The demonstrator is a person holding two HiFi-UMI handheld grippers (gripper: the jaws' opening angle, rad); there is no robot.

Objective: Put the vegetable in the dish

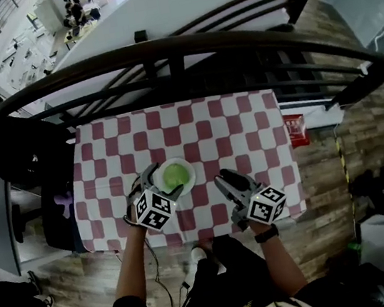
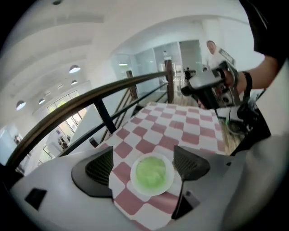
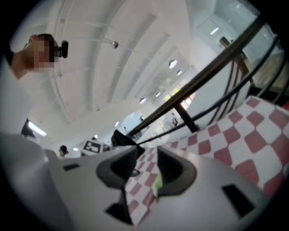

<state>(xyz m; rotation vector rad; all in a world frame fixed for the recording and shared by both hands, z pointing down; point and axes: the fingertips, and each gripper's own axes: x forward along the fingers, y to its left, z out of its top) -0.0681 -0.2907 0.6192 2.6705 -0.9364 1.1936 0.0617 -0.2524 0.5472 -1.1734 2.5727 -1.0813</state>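
The left gripper's (image 2: 143, 157) fingers (image 2: 97, 169) stood spread wide with nothing pinched between them. In the gap, lower down, lay the white dish (image 2: 151, 175) with the green vegetable (image 2: 151, 171) already in it, and neither finger appeared to touch the rim. The right gripper's (image 3: 145, 167) fingers (image 3: 174, 169) were also spread and empty. Only the red-and-white checked cloth (image 3: 140, 187) showed through their gap, with a sliver of green at the edge of one finger. From the head view, the left gripper (image 1: 162, 183) hovered just at the dish's (image 1: 190, 178) left side, and the right gripper (image 1: 227, 185) hung near it on the other side, clear of it. The vegetable (image 1: 174, 174) filled the dish, which sat around the middle of the surface (image 1: 244, 115), a little toward the near edge. The checked cloth (image 1: 195, 130) covered the whole surface. A small red box (image 1: 295, 130) lay by the right edge, and a dark curved railing (image 1: 161, 49) ran past the far edge.
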